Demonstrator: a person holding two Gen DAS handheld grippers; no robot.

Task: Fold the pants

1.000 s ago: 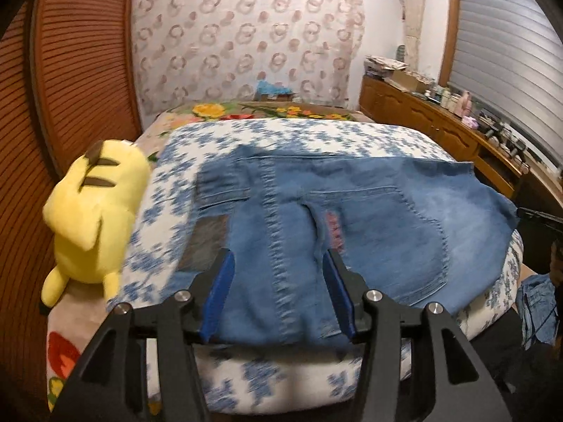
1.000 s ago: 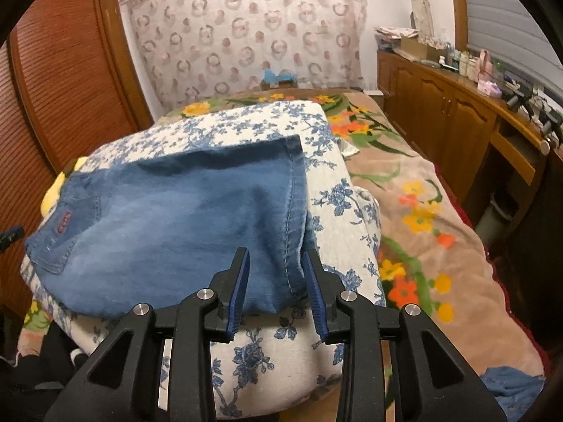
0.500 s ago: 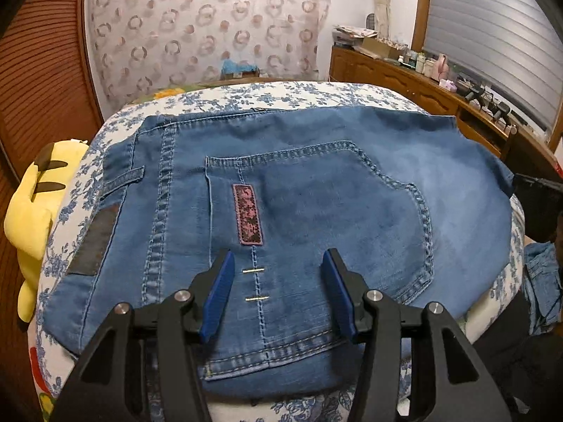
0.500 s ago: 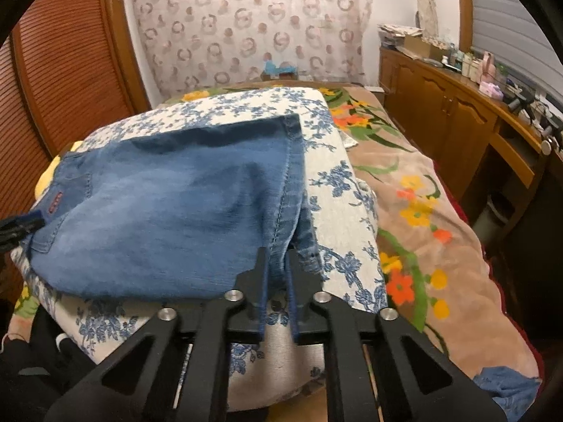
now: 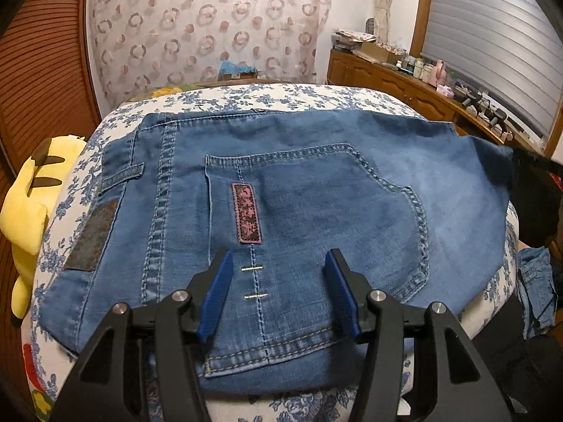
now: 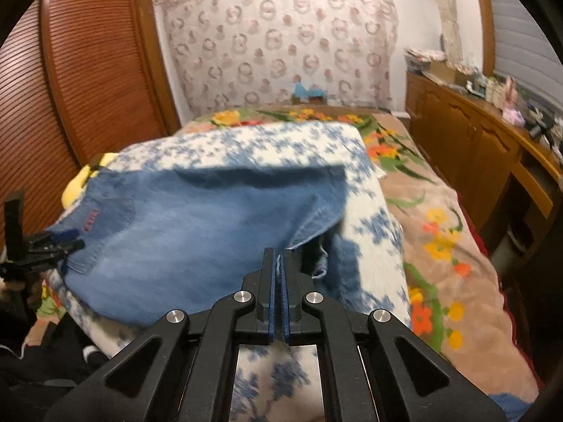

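Observation:
Blue denim pants [image 5: 316, 204] lie folded on a blue-flowered white quilt [image 5: 267, 96], back pocket with a pink label up. My left gripper [image 5: 278, 281] is open, its blue pads just above the pocket's near edge by the waistband. In the right wrist view the pants [image 6: 183, 232] show blurred, and my right gripper [image 6: 278, 263] is shut on their near hem edge, lifting it off the quilt [image 6: 373, 239]. The left gripper [image 6: 52, 242] shows at the far left of that view.
A yellow plush toy [image 5: 24, 211] lies left of the pants. A flowered brown blanket [image 6: 440, 232] covers the bed to the right. A wooden cabinet [image 6: 475, 140] with clutter runs along the right wall. More denim [image 5: 535, 288] hangs low at right.
My right gripper closed on the pants' hem edge and lifted it. My left gripper moved in over the back pocket and stayed open.

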